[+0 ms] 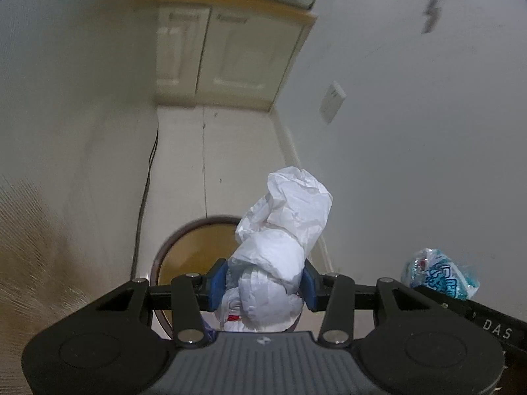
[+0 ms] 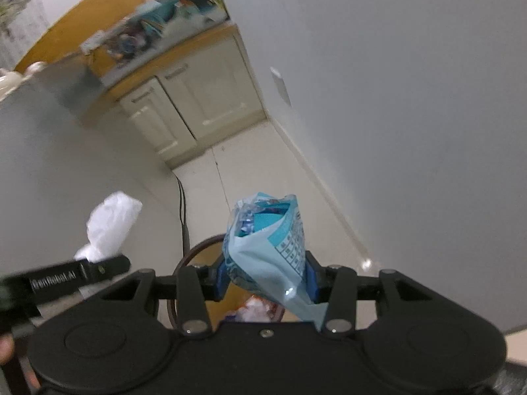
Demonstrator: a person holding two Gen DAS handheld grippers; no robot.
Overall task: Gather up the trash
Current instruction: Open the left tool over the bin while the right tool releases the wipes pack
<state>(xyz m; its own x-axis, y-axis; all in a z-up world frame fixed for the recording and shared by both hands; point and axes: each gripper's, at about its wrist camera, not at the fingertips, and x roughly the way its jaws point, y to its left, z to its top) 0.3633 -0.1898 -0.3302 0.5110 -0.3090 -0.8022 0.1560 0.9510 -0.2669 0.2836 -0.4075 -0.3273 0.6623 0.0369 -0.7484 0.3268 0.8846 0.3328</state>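
Observation:
My left gripper (image 1: 263, 284) is shut on a crumpled white plastic bag (image 1: 283, 230), held above a round bin (image 1: 184, 250) with a dark rim and yellow inside. My right gripper (image 2: 266, 278) is shut on a light blue plastic wrapper (image 2: 266, 243) and holds it over the same bin (image 2: 197, 250), where some trash (image 2: 253, 309) lies inside. The blue wrapper also shows in the left wrist view (image 1: 438, 273) at the right. The white bag also shows in the right wrist view (image 2: 112, 223) at the left.
The bin stands on a pale tiled floor (image 1: 237, 151) in a narrow gap between a white appliance side (image 1: 82, 131) and a white wall (image 1: 411, 131). Cream cabinets (image 1: 230, 56) stand at the far end. A black cable (image 1: 148, 181) runs down by the appliance.

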